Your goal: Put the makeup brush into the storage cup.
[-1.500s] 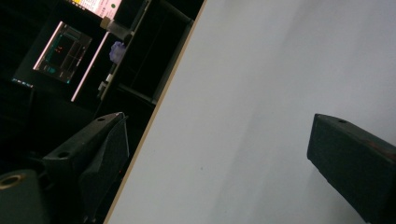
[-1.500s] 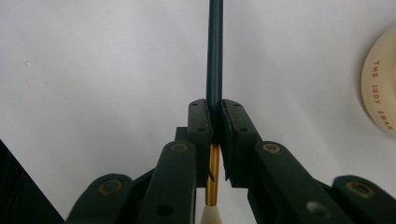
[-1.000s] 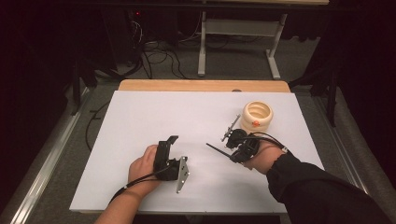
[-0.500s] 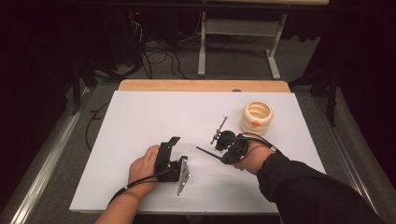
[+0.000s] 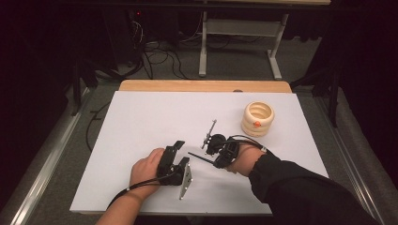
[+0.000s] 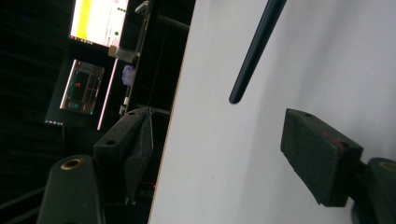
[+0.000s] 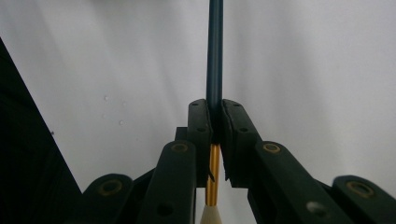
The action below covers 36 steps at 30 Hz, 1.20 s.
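Note:
My right gripper [image 7: 215,116] is shut on a paintbrush [image 7: 215,56] with a dark blue handle, a gold ferrule and a pale tip behind the jaws. In the high view the right gripper [image 5: 213,158] sits mid-table, and the paintbrush [image 5: 199,157] handle points left toward my left gripper [image 5: 180,154]. The left gripper [image 6: 224,140] lies low over the white table, turned on its side, open with nothing between its pads. The end of the brush handle [image 6: 254,51] hangs just beyond its jaws.
A cream ribbed pot [image 5: 257,118] with an orange spot stands at the back right of the white table top [image 5: 141,122]. A wooden strip [image 5: 202,86] runs along the far edge. Table legs and cables lie on the floor beyond.
My right gripper has carried the paintbrush left, away from the cream pot and closer to the left gripper. The left gripper has stayed in place.

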Tool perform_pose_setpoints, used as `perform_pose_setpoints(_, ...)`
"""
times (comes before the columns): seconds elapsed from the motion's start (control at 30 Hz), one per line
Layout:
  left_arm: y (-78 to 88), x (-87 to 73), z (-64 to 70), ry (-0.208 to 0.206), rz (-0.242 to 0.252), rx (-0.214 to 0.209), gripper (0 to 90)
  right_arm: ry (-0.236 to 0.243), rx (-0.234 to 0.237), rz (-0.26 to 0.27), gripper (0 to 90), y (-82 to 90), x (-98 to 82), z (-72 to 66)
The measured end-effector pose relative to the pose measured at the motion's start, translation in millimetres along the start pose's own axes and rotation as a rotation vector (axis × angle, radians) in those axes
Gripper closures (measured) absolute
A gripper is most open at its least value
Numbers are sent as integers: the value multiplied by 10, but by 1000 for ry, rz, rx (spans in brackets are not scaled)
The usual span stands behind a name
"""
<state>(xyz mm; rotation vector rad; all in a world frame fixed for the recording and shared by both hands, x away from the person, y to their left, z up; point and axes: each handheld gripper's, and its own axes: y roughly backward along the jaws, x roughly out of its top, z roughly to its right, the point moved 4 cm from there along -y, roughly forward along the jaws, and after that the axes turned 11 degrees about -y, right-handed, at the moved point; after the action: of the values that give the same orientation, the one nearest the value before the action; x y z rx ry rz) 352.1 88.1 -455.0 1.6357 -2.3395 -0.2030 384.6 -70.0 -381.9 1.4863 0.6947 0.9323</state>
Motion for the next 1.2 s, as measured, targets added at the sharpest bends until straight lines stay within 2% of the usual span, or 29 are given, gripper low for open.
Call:
perform_pose_setpoints(0.6,26,47,61,-87,44,-12,625,23,12,-7,852,-52,108,-65)
perform_pose_setpoints(0.77,35,56,65,-101,50,-17,675,17,16,-9,852,-64,120,-79)
perform_pose_setpoints(0.87,39,63,71,-112,53,-26,705,30,13,-22,852,-64,129,-82)
perform_pose_setpoints(0.9,57,59,62,-139,37,-36,713,29,16,-14,851,-70,134,-85)
perform_pose_setpoints(0.93,44,69,79,-121,54,-31,718,26,17,-20,851,-69,136,-90)
perform_pose_setpoints(1.13,47,72,81,-132,55,-38,773,24,15,-25,851,-70,158,-101)
perform_pose_setpoints(1.17,63,63,64,-159,33,-45,780,26,9,-23,851,-68,161,-101)
perform_pose_setpoints(1.2,63,63,64,-159,33,-45,784,26,9,-23,851,-68,161,-101)
